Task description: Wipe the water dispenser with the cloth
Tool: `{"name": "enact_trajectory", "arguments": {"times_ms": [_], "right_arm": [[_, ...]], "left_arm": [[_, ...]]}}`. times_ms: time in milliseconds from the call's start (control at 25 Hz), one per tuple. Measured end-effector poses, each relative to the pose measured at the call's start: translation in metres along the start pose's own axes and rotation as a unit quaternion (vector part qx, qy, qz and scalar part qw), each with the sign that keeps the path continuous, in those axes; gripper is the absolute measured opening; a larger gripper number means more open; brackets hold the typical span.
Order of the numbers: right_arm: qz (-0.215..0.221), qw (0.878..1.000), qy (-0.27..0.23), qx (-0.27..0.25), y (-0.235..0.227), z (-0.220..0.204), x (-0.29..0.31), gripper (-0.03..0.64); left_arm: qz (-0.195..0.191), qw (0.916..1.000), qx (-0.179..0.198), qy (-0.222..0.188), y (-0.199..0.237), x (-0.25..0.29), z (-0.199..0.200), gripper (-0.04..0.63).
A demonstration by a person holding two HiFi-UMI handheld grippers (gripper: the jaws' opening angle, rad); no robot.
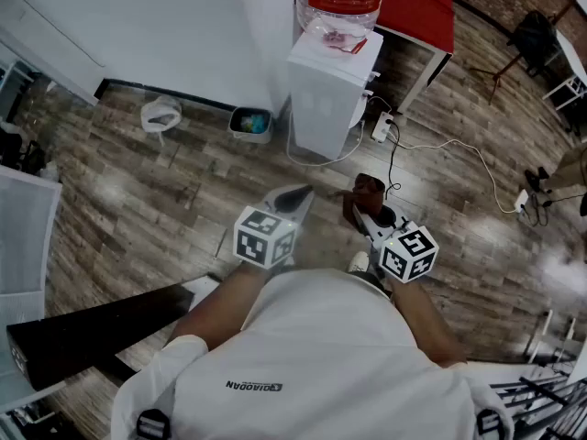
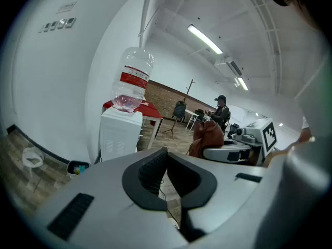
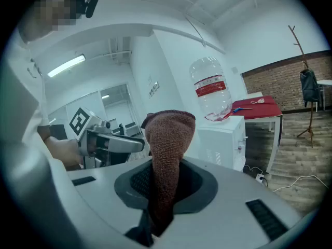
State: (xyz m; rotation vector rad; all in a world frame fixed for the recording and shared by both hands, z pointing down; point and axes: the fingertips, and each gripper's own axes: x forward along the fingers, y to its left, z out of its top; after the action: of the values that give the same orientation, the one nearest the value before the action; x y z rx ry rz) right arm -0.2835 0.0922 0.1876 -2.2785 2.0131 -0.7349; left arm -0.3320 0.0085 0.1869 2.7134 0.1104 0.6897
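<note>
while cloth (image 3: 168,154) is clamped, bottle label (image 3: 210,87) seems illegible.

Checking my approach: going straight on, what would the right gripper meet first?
Probably the water dispenser, slightly right of its line; only floor lies between. The right gripper holds the cloth.

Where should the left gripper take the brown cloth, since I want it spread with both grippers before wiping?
Probably the free folded top of the brown cloth, which stands upright above the right gripper, shut on its lower part. Come from the left, where the left gripper sits shut and empty; open its jaws first.
</note>
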Motion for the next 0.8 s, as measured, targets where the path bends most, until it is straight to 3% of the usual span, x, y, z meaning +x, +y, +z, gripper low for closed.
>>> {"name": "enact_trajectory", "arguments": {"times_ms": [800], "right_arm": [[0.020,1.000,-0.012,0.020,0.012,0.002,0.011,0.058]], "left_arm": [[-0.001,1.0000,-0.007,-0.004,0.012,-0.008,-0.002,-0.011]]}}
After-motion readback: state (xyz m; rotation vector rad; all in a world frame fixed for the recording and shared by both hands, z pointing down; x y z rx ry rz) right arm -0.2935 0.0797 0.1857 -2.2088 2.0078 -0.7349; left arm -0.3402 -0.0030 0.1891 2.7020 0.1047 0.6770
